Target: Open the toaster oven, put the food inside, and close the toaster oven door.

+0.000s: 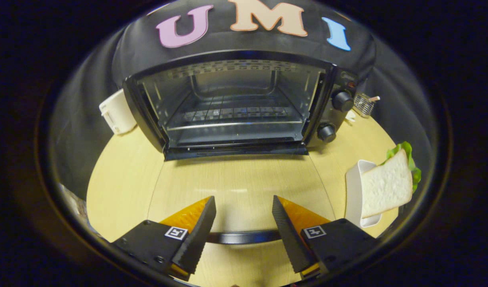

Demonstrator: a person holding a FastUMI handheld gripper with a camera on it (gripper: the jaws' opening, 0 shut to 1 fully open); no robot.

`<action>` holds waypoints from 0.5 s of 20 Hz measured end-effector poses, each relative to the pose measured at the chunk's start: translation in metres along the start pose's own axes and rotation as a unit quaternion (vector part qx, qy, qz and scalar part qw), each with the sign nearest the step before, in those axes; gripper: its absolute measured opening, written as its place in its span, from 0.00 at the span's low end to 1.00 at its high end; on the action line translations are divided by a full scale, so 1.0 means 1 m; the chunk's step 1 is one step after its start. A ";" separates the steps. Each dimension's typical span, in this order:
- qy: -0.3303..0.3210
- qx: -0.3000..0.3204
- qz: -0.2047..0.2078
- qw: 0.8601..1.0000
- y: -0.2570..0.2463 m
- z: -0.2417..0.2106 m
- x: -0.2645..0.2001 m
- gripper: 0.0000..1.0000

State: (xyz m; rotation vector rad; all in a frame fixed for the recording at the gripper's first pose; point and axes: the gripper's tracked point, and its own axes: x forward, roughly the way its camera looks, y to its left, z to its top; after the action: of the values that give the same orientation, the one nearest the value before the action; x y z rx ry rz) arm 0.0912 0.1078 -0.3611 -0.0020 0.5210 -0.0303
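Note:
The black toaster oven (244, 107) stands on the wooden table with its door let down. The glass door (240, 179) lies flat towards me, and the table shows through it. Its dark handle bar (244, 238) runs across between my fingers, near their base. My gripper (243, 201) is open, with its fingers apart above the door and pressing on nothing. Inside the oven I see a wire rack (236, 115) with nothing on it. The food, a sandwich (387, 185) of white bread with green lettuce, rests on a white dish (353, 187) to the right of my fingers.
Two black knobs (342, 100) sit on the oven's right panel. A white boxy object (116, 111) stands left of the oven. A small wire basket (363, 104) is behind the oven's right side. The table edge curves close on the left and right.

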 end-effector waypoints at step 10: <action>0.028 -0.005 -0.005 1.000 -0.038 0.005 -0.023 0.95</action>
State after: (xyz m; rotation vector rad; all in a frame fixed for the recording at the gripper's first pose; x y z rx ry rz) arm 0.0730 0.0703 -0.3451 -0.0136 0.5773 -0.0380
